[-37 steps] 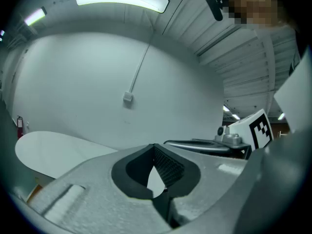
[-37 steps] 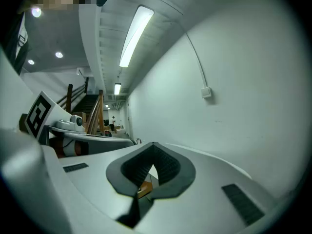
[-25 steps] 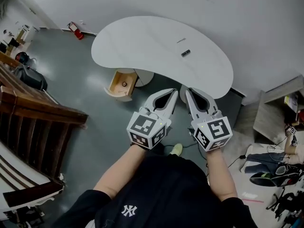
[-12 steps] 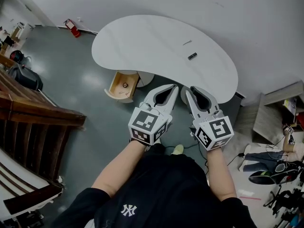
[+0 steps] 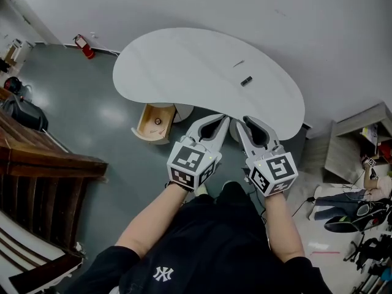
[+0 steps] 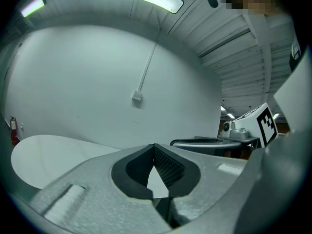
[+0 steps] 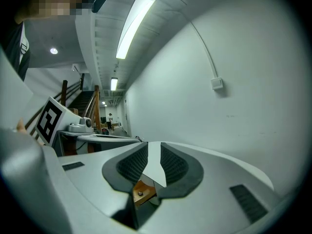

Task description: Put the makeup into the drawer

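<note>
Left gripper view: left hand-held gripper, jaws pressed together at the tips, nothing between the ribbed pads. A triangular gap behind the tips shows a sliver of the white surface. The plain wall fills the background.

Right gripper view: right hand-held gripper, jaws opening, with a narrow slit between the pads and nothing in it. Wood with a small round piece on it shows low down behind the pads.

Head view:
- Both grippers are side by side and close together, each carried on a bare forearm. Their tips are at the near edge of the surface, left gripper to the left.
- The surface is white and kidney-shaped, and stands against the wall.
- Makeup: a small dark piece lying flat on the right half of the surface, well apart from both grippers and held by neither.
- Thin pale stick: just beyond the makeup, toward the far edge.
- Drawer: wooden, pulled open under the near edge of the surface, left of the grippers.
- Small round thing: inside the drawer, too small to identify.
- Fire extinguisher: red, on the floor by the wall, past the left end of the surface.
- Wooden staircase: at the left border of the view
</note>
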`<state>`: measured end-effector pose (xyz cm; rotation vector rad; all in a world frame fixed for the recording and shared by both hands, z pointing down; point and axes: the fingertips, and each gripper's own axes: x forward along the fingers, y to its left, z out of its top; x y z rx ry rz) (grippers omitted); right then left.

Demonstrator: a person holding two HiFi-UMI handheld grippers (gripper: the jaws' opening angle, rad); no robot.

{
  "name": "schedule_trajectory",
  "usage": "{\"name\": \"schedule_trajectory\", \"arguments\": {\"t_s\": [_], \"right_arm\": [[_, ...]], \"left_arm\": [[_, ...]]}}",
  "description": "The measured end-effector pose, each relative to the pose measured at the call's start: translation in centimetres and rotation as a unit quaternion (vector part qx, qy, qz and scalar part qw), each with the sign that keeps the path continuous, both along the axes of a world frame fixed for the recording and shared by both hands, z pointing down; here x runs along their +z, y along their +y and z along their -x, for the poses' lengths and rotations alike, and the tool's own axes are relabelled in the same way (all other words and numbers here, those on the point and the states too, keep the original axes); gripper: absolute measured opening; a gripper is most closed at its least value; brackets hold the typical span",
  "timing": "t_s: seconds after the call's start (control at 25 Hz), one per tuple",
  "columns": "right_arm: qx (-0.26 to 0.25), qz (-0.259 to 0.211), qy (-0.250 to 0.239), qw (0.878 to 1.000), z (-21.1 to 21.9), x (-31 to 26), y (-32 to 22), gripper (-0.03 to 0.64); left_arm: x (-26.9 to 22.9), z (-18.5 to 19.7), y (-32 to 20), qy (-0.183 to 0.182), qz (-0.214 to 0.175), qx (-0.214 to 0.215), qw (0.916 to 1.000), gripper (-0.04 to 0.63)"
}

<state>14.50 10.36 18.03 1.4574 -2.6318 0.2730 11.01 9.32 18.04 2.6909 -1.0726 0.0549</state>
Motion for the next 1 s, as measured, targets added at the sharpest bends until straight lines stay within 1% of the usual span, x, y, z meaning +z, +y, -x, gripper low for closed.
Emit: {"name": "schedule_trajectory", "arguments": {"t_s": [0.28,0.52,0.68,0.88,1.0], "right_arm": [[0.007,0.007,0.005,1.0,-0.8,0.8,-2.1,0.092],[0.001,0.016,0.008,1.0,-2.3,2.3,-5.6,0.097],[-0.005,0.025,0.013,1.0,-3.5,3.4,-9.1,0.106],[-0.005,0.042,0.031,0.999,-6.5,6.1,-14.5,0.118],[-0.005,0.057,0.04,0.998,-8.7,8.4,-17.9,0.132]], "left_arm": [[0.6,-0.5,-2.0,0.001,0.007,0.003,1.0,0.009],[1.9,-2.1,-5.1,-0.003,0.014,-0.003,0.9999,0.009],[3.1,-3.3,-8.4,-0.007,0.021,-0.011,0.9997,0.009],[5.1,-6.0,-13.4,-0.015,0.028,-0.018,0.9993,0.009],[6.9,-7.9,-16.4,-0.027,0.036,-0.016,0.9989,0.009]]}}
